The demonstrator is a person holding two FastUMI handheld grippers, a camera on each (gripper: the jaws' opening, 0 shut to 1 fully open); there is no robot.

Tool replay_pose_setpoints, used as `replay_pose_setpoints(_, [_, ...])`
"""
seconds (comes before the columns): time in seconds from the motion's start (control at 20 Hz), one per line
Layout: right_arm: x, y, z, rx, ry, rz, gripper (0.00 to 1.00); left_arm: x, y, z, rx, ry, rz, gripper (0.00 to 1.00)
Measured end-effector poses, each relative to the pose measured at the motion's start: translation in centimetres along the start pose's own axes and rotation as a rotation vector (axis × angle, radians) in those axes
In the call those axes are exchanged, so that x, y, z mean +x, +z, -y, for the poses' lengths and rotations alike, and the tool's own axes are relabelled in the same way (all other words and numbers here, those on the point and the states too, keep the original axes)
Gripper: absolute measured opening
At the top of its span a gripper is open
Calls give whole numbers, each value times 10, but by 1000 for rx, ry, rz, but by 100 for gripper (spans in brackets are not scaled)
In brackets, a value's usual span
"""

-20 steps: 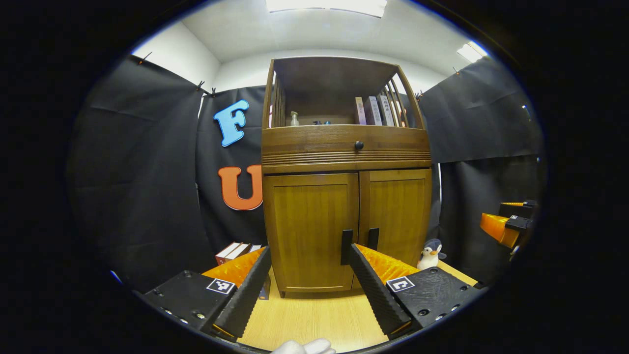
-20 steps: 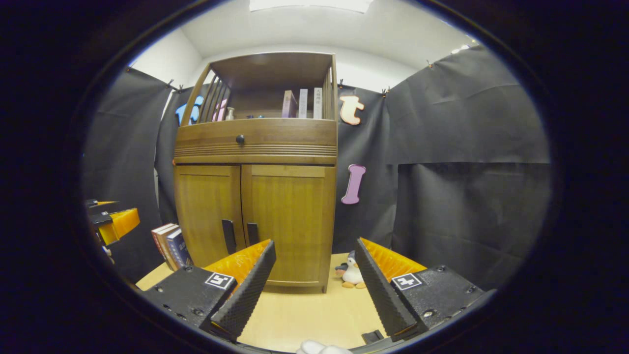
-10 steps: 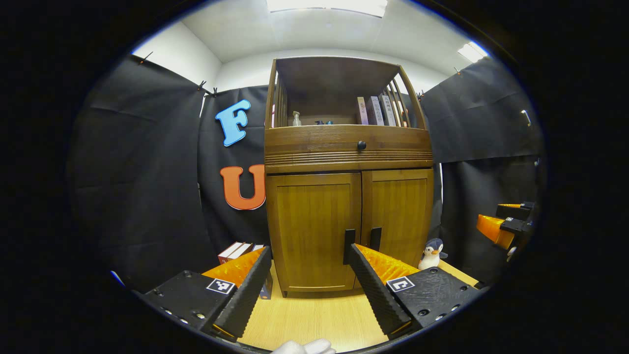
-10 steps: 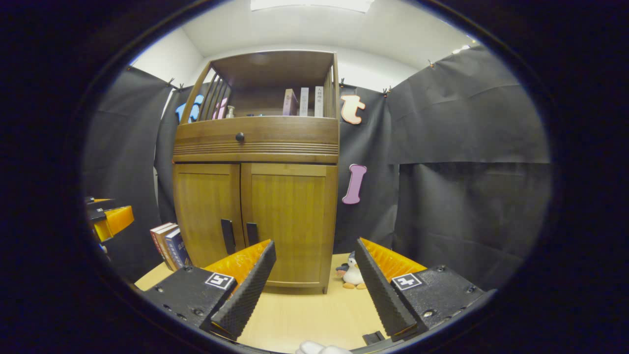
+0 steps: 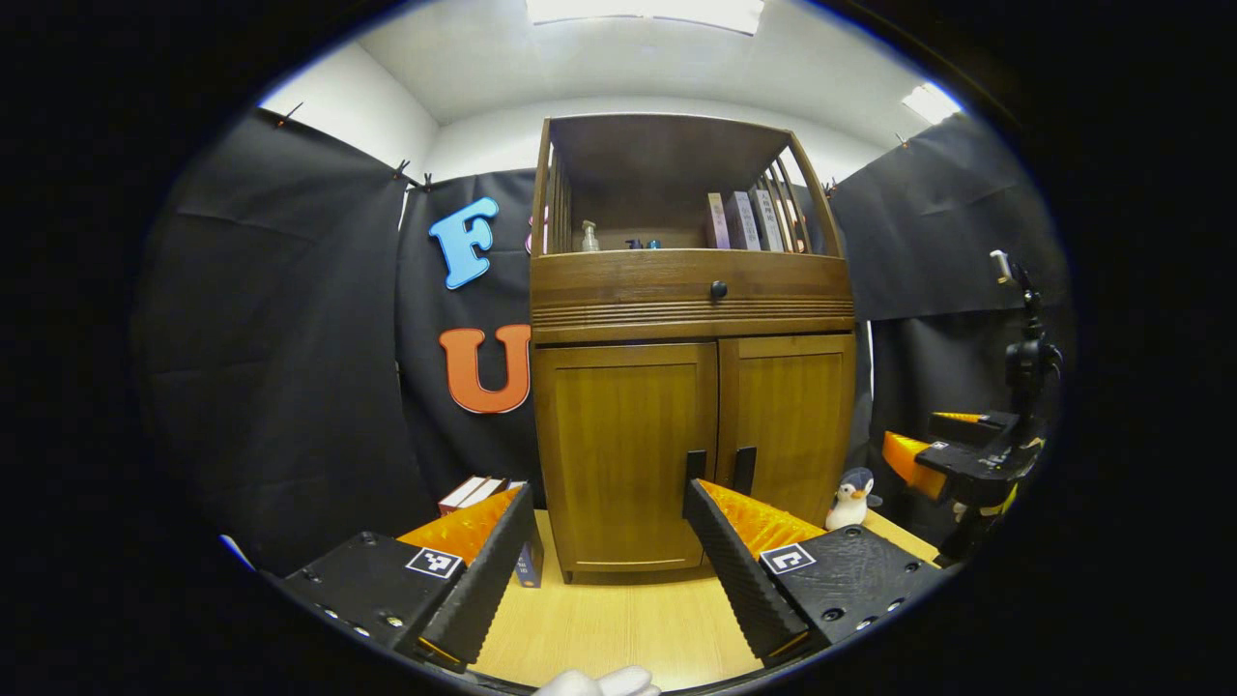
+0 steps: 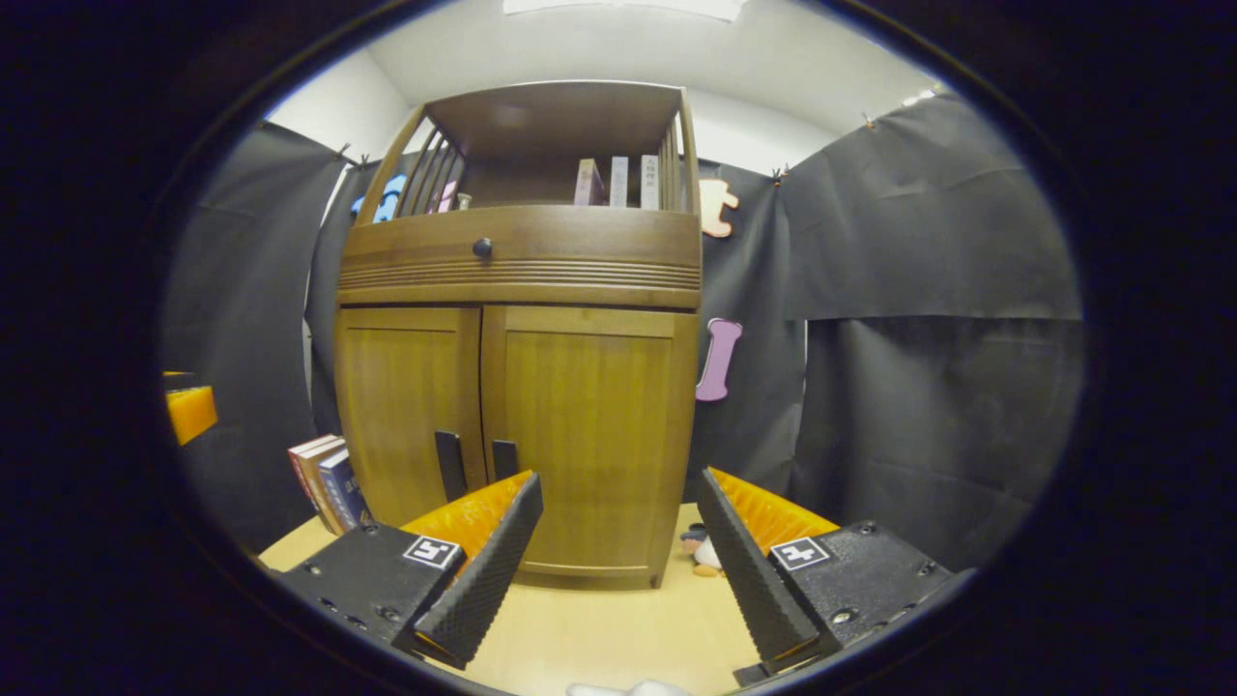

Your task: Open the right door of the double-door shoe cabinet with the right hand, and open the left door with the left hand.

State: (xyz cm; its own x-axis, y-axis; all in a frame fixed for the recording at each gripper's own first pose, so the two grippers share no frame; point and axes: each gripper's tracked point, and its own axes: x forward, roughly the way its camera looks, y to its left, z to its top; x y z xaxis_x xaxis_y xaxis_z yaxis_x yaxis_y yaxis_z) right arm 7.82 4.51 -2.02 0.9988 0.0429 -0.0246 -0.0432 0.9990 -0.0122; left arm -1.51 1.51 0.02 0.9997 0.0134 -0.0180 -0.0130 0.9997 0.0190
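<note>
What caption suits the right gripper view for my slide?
Open right gripper faces the brown wooden shoe cabinet, both doors shut.

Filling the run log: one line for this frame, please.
phase: approach | left door: closed | right door: closed | left gripper: open, empty | right gripper: open, empty, short of right handle
</note>
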Motion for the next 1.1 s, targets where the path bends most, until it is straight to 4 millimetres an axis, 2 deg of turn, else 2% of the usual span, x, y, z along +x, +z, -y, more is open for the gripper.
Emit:
replay_pose_setpoints(0.3, [55, -6, -31, -18, 33, -3, 100, -5, 0, -15, 2, 38, -11, 96])
replay_pose_setpoints(0.45, [84, -16, -55, -16, 64, -14, 100, -7, 2, -22, 1, 65, -12, 96])
replay_pose_setpoints(0.5, [94, -21, -63, -19, 74, -27, 100, -7, 4, -24, 4, 76, -9, 100])
replay_pose_setpoints(0.55, [102, -27, -73, -18, 88, -46, 100, -7, 6, -27, 8, 87, -8, 96])
replay_pose_setpoints(0.65, [121, -39, -91, -17, 118, -73, 100, -10, 10, -32, 15, 108, -3, 96])
replay_pose_setpoints(0.85, [151, -68, -116, -23, 152, -135, 96, -13, 9, -41, 32, 156, -11, 96])
replay_pose_setpoints(1.1, [190, -95, -127, -9, 155, -208, 83, -14, 7, -46, 19, 182, -21, 96])
